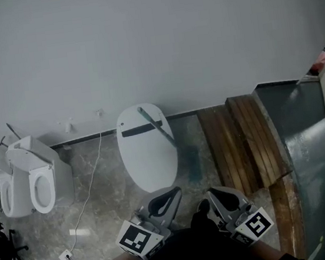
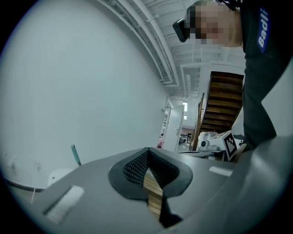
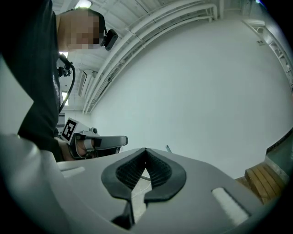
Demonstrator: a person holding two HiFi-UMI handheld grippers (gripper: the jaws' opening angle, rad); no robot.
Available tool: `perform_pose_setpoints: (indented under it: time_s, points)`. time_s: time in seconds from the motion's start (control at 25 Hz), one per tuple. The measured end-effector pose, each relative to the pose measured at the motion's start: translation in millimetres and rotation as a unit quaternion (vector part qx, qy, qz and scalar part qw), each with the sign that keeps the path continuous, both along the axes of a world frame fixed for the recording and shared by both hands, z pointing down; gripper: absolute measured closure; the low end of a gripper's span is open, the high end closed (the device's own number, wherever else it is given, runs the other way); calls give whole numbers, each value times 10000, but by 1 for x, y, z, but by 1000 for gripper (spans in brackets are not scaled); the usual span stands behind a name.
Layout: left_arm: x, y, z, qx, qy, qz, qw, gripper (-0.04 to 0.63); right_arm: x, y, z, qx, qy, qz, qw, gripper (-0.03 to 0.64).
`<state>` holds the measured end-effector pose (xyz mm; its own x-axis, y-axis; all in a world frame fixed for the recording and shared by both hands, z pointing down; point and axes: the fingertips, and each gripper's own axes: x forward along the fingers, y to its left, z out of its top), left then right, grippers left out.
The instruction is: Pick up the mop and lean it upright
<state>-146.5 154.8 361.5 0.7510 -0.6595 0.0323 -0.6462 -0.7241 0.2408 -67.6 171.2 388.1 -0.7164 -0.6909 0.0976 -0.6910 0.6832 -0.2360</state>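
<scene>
In the head view the mop lies on the floor ahead of me. Its grey-green handle (image 1: pixel 157 127) slants across a white oval toilet (image 1: pixel 145 158), and its dark teal head (image 1: pixel 192 162) rests on the floor to the right of that toilet. My left gripper (image 1: pixel 173 191) and right gripper (image 1: pixel 212 191) are low in that view, short of the mop and apart from it. Both are shut with nothing between the jaws. The handle's tip (image 2: pixel 75 155) shows in the left gripper view beyond the left gripper (image 2: pixel 147 149). That tip (image 3: pixel 168 148) also shows past the right gripper (image 3: pixel 145 149).
Another white toilet (image 1: pixel 36 184) with its seat raised stands at the left. A white cable (image 1: pixel 90 192) trails over the marble floor to a plug. Wooden planks (image 1: pixel 241 140) lie right of the mop, beside a grey metal ramp (image 1: pixel 312 142). A plain white wall (image 1: pixel 150 39) is behind.
</scene>
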Motion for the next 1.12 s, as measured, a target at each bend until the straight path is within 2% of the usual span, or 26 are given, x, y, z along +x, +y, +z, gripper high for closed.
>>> perform_pose_setpoints:
  time_s: [0.4, 0.64, 0.88, 1.12]
  points:
    - [57, -63, 2, -252, -474, -639, 9965, 575, 64, -70, -3, 8, -378, -490, 9981, 612]
    - [87, -81, 1, -278, -673, -957, 9927, 575, 102, -92, 5, -95, -576, -749, 9955, 612]
    - [85, -97, 7, -357, -839, -1292, 9874, 561, 117, -108, 8, -127, -662, -889, 9938, 612]
    - [67, -120, 24, -410, -942, -1553, 9825, 535, 116, -120, 12, -174, -552, -993, 9934, 612]
